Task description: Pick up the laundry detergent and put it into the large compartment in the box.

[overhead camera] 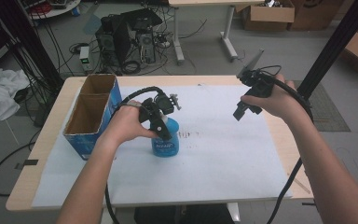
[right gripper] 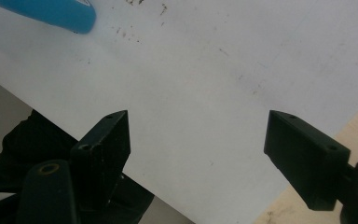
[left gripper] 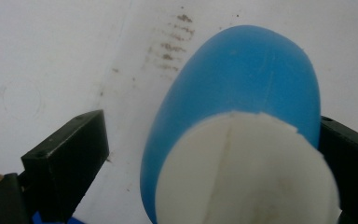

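A blue bottle (overhead camera: 166, 143) with a white cap (left gripper: 247, 177) stands upright on the white paper, left of the middle. My left gripper (overhead camera: 163, 131) reaches down over its top, so the bottle (left gripper: 247, 79) is between the open jaws. A gap of paper shows beside the jaw on the left of the left gripper view, while the other jaw lies close against the blue side. My right gripper (overhead camera: 246, 112) is held above the paper at the right. In the right gripper view it (right gripper: 198, 126) is open with nothing between its jaws, and the bottle (right gripper: 51, 11) shows at the top left.
An open blue cardboard box (overhead camera: 93, 116) with two compartments stands at the table's left, near the left hand. White paper (overhead camera: 223, 158) covers most of the wooden table (overhead camera: 46, 154). A black slanted post (overhead camera: 335, 42) rises past the right edge. Computers and cables lie on the floor beyond.
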Motion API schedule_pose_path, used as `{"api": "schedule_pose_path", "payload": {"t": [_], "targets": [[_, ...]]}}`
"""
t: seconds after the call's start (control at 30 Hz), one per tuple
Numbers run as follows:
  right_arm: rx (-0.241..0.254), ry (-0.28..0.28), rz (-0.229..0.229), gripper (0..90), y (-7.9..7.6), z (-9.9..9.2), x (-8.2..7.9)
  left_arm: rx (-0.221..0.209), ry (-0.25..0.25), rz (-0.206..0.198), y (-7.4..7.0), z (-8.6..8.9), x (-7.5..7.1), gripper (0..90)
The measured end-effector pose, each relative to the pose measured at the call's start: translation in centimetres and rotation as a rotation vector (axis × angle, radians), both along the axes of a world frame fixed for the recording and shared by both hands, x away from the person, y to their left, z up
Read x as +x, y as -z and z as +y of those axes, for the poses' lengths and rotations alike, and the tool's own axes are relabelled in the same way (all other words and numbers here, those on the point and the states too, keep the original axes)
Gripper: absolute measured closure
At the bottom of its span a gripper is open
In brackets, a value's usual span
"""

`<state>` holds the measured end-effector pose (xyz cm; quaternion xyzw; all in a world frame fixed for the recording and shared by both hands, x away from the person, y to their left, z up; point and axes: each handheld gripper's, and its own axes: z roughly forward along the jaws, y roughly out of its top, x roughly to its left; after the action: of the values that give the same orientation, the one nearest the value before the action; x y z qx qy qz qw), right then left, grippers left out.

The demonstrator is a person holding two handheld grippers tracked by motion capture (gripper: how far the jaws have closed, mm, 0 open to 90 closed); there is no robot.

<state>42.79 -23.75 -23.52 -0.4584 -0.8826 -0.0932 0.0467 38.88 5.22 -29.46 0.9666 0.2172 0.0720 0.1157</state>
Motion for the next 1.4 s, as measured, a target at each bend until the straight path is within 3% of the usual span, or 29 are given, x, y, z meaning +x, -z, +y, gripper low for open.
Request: {"api": "schedule_pose_path", "payload": {"t": [1.4], "targets": [[0.004, 0.001, 0.007, 23.4, 0.4, -0.1, 0.31, 0.001, 0.039, 0.04, 0.13, 0.05, 0.39, 20.4]]}}
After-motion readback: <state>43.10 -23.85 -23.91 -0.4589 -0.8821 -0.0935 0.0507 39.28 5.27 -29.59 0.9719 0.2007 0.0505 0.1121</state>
